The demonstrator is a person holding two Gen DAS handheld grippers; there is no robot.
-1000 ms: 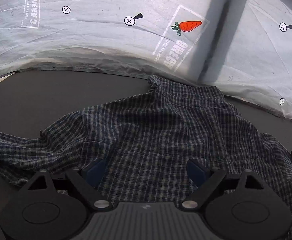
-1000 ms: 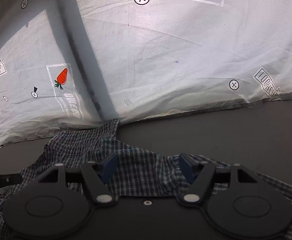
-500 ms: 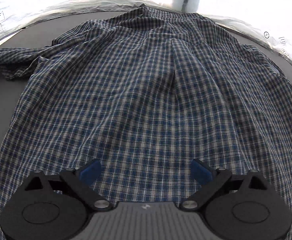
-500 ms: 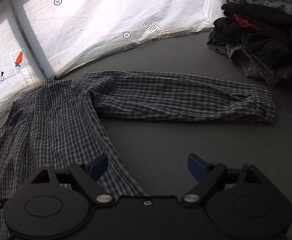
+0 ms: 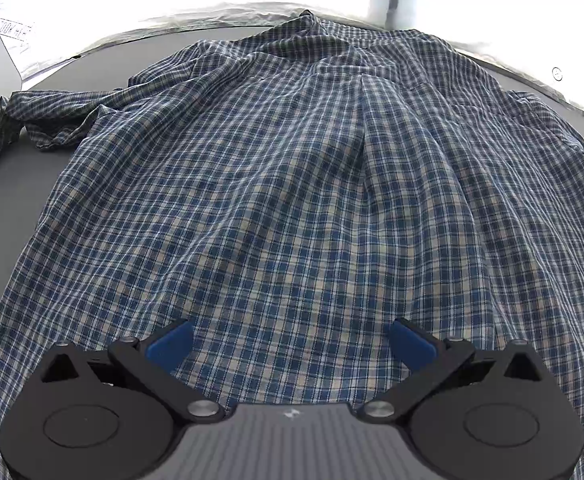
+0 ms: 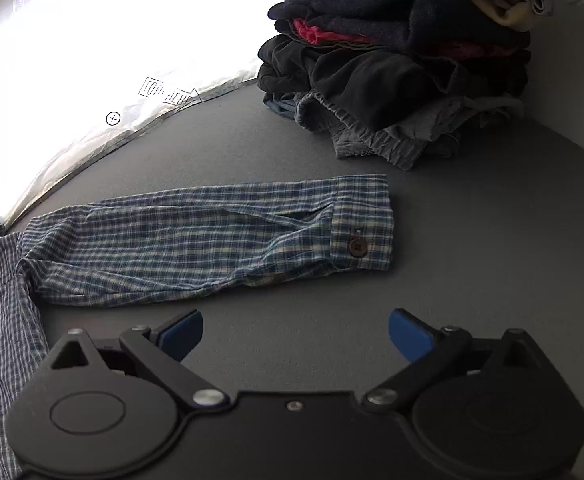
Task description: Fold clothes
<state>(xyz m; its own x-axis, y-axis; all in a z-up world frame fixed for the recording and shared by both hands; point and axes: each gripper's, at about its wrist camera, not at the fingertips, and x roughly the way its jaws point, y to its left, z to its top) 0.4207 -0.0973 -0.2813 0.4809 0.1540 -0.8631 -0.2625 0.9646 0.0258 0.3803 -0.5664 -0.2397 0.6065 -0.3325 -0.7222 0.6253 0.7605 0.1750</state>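
Observation:
A blue and white checked shirt (image 5: 292, 184) lies spread on the dark grey table, its collar at the far edge. My left gripper (image 5: 292, 338) hovers over the shirt's lower back, jaws still opening wide, nothing pinched between the blue pads. In the right wrist view the shirt's right sleeve (image 6: 196, 240) stretches flat across the table, its cuff with a brown button (image 6: 358, 247) pointing right. My right gripper (image 6: 295, 330) sits just in front of that sleeve over bare table, jaws opening, nothing between them.
A tall pile of folded clothes (image 6: 395, 68) stands at the far right of the table. A bright white printed sheet (image 6: 104, 40) hangs along the table's far edge. The shirt's left sleeve (image 5: 32, 120) lies bunched at the far left.
Both grippers have let the shirt down and widened. The left one drew back over the shirt's body. The right one swung right, from the collar to the outstretched sleeve and the clothes pile.

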